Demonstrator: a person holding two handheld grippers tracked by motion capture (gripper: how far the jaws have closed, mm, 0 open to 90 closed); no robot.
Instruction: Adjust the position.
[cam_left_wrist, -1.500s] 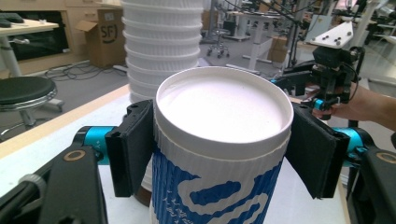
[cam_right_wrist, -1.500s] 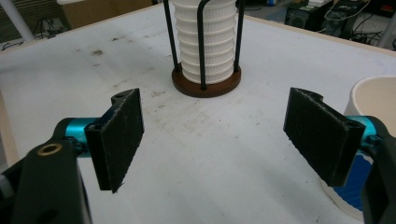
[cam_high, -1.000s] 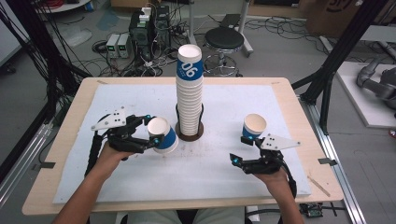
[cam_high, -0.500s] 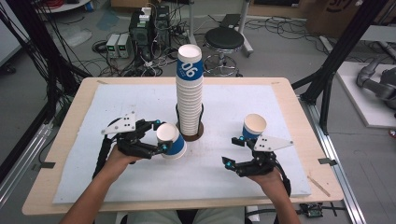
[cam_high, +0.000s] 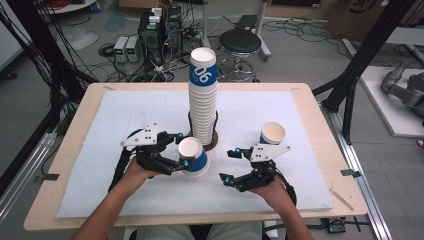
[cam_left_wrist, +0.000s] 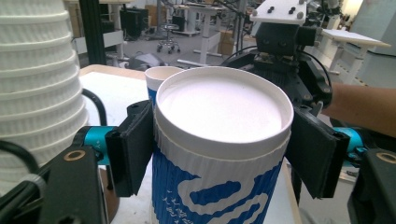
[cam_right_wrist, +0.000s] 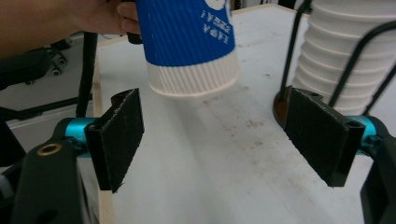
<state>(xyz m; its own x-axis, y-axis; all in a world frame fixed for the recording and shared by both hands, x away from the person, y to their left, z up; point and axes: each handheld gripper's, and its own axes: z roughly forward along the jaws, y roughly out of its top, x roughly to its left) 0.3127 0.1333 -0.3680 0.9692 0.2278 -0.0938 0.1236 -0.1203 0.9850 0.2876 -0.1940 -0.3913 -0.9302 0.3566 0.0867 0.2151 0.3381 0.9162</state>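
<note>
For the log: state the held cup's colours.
Blue cup with white swirls, white ribbed base; left gripper view.

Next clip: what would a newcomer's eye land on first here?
The tall stack of cups at the table's middle, in a black wire holder. Next, the blue cup clamped in the left hand-held gripper just in front of the stack, lifted off the mat. The right hand-held gripper is open, with a lone cup behind it.

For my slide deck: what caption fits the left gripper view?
Left gripper fingers clamp a blue-and-white paper cup beside the tall cup stack.
</note>
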